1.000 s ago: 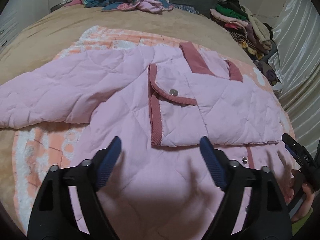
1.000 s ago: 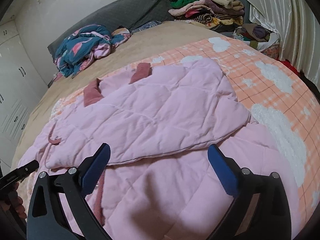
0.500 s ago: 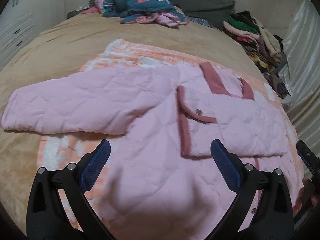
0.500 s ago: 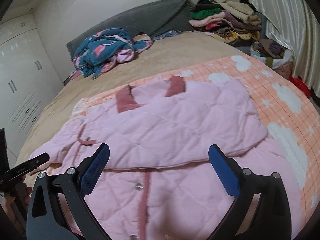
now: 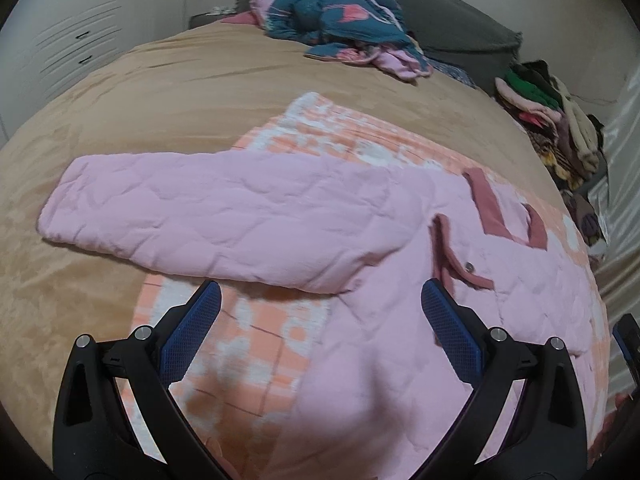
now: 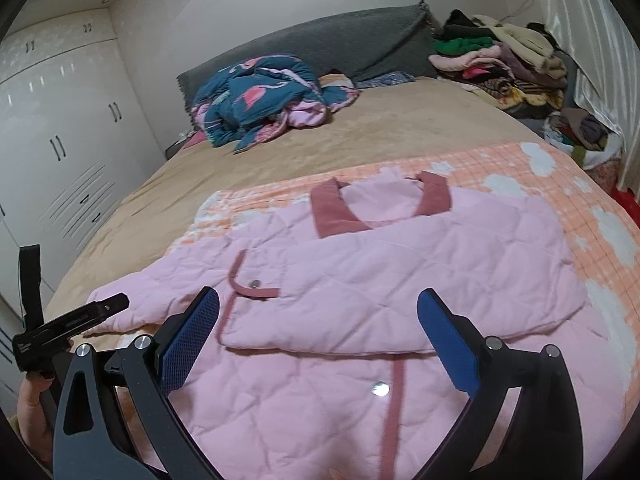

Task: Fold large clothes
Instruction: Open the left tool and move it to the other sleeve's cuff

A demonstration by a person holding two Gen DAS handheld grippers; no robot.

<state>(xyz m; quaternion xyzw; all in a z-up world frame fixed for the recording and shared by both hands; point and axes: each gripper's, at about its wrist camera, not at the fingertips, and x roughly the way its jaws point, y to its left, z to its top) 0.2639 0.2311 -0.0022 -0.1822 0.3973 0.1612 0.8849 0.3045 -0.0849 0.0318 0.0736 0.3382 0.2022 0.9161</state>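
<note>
A pink quilted jacket (image 5: 400, 340) with dark pink collar and trim lies flat on an orange checked blanket (image 5: 248, 344) on the bed. Its left sleeve (image 5: 224, 216) stretches out to the left over the tan bedspread. Its right sleeve (image 6: 420, 272) is folded across the chest. My left gripper (image 5: 320, 332) is open and empty, above the jacket's left side just below the outstretched sleeve. My right gripper (image 6: 318, 340) is open and empty, above the jacket's front below the folded sleeve. The left gripper also shows at the left edge of the right wrist view (image 6: 68, 324).
A crumpled teal and pink quilt (image 6: 264, 96) lies near the grey headboard (image 6: 340, 44). A pile of clothes (image 6: 504, 64) sits at the far right by the curtain. White wardrobes (image 6: 60, 140) stand to the left of the bed.
Both grippers have drawn back and up from the jacket. The left wrist view has swung left, bringing the whole outstretched sleeve into view. Both stay open and empty.
</note>
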